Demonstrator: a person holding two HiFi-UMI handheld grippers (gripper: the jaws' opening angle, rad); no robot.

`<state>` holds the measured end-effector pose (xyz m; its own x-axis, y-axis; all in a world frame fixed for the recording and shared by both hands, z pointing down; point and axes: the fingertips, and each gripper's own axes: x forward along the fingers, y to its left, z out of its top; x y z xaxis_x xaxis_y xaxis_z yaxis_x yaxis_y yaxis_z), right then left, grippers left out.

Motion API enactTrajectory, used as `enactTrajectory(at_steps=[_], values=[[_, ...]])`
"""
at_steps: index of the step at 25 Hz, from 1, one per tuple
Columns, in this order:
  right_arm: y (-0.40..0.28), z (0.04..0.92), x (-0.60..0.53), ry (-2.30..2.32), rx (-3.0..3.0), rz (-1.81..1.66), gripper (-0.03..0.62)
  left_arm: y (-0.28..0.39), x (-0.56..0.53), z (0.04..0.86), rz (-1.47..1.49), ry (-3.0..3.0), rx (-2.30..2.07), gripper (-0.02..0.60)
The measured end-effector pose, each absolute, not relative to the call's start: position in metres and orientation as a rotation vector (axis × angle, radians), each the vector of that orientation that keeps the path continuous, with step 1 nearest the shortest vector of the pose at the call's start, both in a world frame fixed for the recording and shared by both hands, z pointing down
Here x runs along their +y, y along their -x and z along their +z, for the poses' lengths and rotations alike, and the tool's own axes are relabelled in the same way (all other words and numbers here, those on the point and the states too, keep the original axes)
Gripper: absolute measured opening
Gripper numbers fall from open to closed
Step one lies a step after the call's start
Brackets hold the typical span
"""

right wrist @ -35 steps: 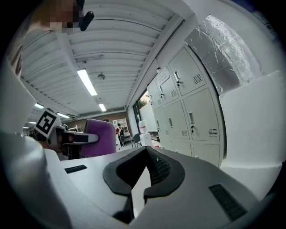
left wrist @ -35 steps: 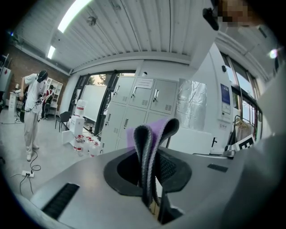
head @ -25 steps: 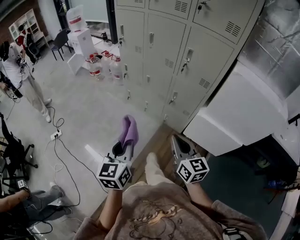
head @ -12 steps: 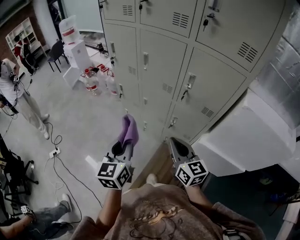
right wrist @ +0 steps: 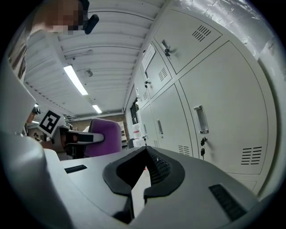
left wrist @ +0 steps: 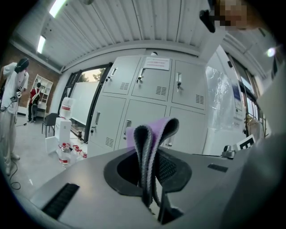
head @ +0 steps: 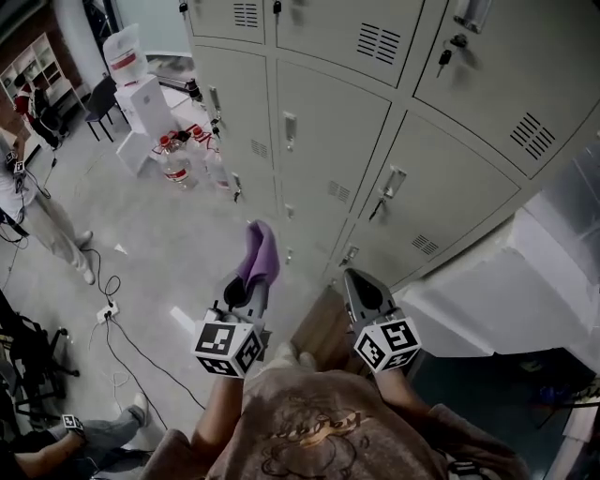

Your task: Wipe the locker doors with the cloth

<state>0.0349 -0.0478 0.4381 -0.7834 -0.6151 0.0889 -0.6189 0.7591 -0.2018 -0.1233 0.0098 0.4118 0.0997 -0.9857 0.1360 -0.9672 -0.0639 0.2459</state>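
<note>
We see a grey floor (head: 178, 267) with black cables (head: 108, 305) trailing over it. Pale grey lockers (head: 375, 141) fill the far wall. Left of them stands a white water dispenser (head: 141, 98), with water bottles (head: 176, 161) on the floor just beside it. Further left are a dark chair (head: 97, 94) and a white shelf (head: 33, 64) against a brick wall (left wrist: 52, 78). There is a white box-like unit (head: 506, 272) at right. The ceiling (left wrist: 134, 27) is ribbed and the strip lights (left wrist: 57, 6) are on.

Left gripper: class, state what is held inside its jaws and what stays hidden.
A folded purple cloth is pinched between the jaws of the left gripper, with its loop standing above them. The cloth's lower end, down inside the jaws, is covered by the gripper body.
</note>
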Motion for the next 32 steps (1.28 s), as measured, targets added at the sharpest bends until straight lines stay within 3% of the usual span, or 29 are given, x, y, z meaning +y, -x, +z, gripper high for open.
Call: enactTrajectory(at_steps=[18, 32], values=[[-0.014, 0.434, -0.100, -1.252, -2.805, 0.308, -0.003, 0.162, -0.073, 0.391, -0.136, -2.247, -1.836, 0.040], [-0.001, 0.438, -0.128, -1.173, -2.854, 0.402, -0.003, 0.179, -0.126, 0.362, -0.187, -2.264, -1.921, 0.040]])
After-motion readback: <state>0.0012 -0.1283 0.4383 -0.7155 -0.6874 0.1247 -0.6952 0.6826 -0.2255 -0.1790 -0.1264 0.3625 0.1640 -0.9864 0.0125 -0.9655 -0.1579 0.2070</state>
